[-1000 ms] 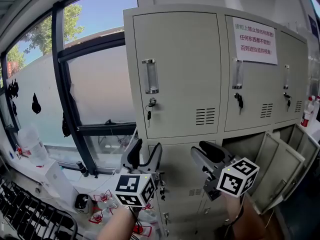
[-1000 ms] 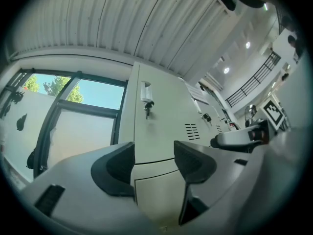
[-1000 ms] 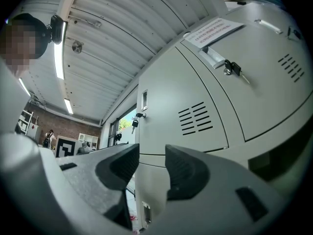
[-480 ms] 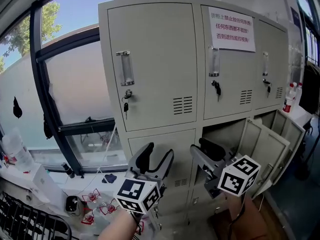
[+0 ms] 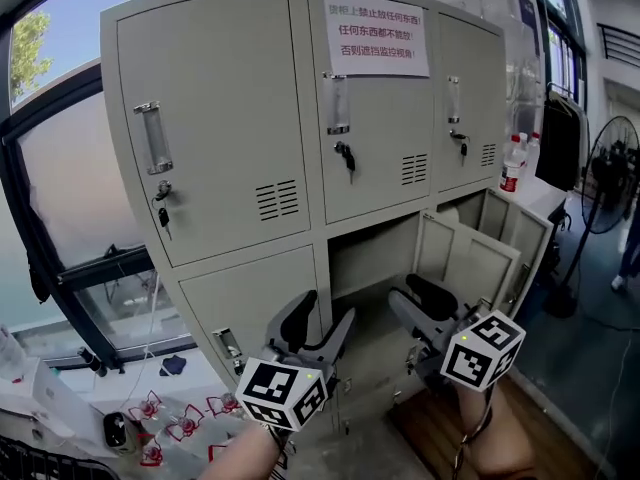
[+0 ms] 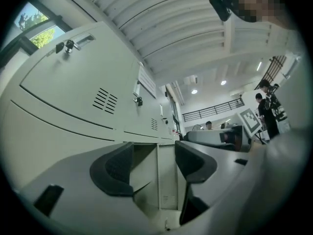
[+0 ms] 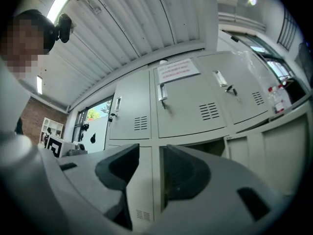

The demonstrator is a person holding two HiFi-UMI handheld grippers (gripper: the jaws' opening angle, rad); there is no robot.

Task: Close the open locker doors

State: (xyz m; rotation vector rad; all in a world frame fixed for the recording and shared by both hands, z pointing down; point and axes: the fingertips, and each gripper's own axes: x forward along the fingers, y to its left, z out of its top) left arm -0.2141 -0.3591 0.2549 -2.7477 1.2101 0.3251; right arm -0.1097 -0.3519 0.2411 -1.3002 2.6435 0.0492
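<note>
Currently, the pale grey sheet-steel locker bank [image 5: 215, 118] fills the head view. All three upper-row doors are shut, and a white paper notice with red print [image 5: 375, 35] is fixed to the middle one. A small key [image 5: 162, 218] hangs from the lock of the upper left door.

In the lower row, the left door [image 5: 250, 308] is shut. The middle compartment [image 5: 370, 258] stands exposed, and its grey steel door [image 5: 468, 260] is swung outward to the right. Just behind that door, a second open grey door [image 5: 530, 240] belongs to the right-hand compartment.

The left gripper [image 5: 318, 330] is held low, in front of the shut lower left door and clear of it. Its jaws stand wide apart with nothing between them; its own view shows only the lockers through the gap.

The right gripper [image 5: 420, 306] is held beside it, in front of the exposed middle compartment and near the swung-out door, without touching it. Its jaws are likewise spread wide and empty.

Red-capped clear bottles [image 5: 513, 163] stand to the right of the lockers.
</note>
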